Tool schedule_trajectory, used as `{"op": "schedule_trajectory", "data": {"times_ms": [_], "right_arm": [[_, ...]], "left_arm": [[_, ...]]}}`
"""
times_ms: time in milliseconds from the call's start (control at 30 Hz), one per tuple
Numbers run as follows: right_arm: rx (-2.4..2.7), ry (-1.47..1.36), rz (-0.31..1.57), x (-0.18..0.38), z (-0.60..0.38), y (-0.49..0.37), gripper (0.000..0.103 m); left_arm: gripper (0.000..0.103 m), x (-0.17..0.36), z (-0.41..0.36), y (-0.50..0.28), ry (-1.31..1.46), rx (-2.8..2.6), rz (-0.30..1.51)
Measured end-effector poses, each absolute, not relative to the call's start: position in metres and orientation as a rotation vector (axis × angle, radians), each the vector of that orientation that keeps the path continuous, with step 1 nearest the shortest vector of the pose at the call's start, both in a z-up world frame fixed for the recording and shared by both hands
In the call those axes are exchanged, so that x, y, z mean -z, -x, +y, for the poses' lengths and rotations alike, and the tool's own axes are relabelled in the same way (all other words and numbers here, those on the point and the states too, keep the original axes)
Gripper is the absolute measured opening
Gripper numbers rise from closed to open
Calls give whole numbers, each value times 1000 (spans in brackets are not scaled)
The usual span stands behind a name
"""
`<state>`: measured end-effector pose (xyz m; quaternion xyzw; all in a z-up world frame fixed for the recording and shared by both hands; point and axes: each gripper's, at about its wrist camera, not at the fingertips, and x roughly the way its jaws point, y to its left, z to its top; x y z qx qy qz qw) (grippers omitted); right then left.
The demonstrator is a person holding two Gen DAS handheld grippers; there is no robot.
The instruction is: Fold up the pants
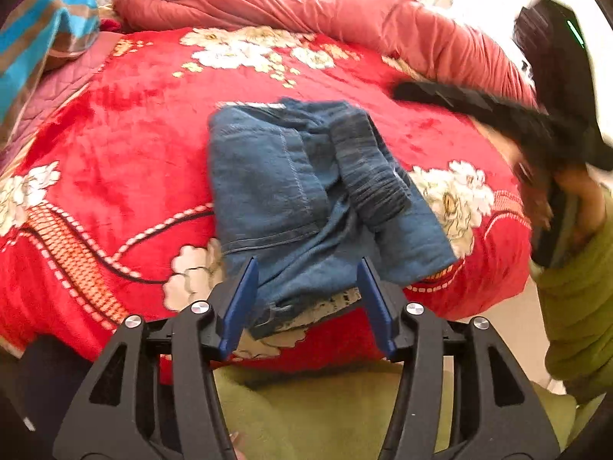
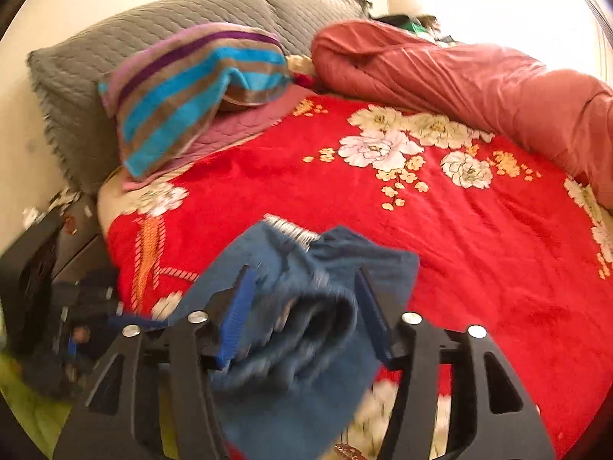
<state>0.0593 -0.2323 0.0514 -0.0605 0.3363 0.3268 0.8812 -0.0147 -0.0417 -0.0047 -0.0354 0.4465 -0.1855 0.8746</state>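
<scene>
Spread over the bed, a red blanket (image 1: 115, 126) carries the pants (image 1: 291, 191), already a folded bundle. Both the left gripper (image 1: 308, 295) and right gripper (image 2: 302, 314) gape, released, so little seems left.

The folded pants (image 1: 306, 191) are lying on the blanket (image 1: 134, 134) near the bed's near edge. A rolled quilt (image 2: 479, 80) is lying along the far right side. A striped towel (image 2: 191, 92) is resting at the far left, with pillows (image 2: 115, 46) sitting behind it.
</scene>
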Motion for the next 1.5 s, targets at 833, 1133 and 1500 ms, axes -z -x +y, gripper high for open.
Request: {"op": "schedule_trajectory", "data": {"times_ms": [833,1133,1500], "right_arm": [[-973,620,655,7,-122,15,39],[-1095,585,746,10,-136,10,5],[-1049,441,791,25,-150,3,9]], "left_arm": [[43,22,-42,-89,133,316,1086],[44,28,-37,-89,169,323,1078],[45,22,-40,-76,153,286,1015]]}}
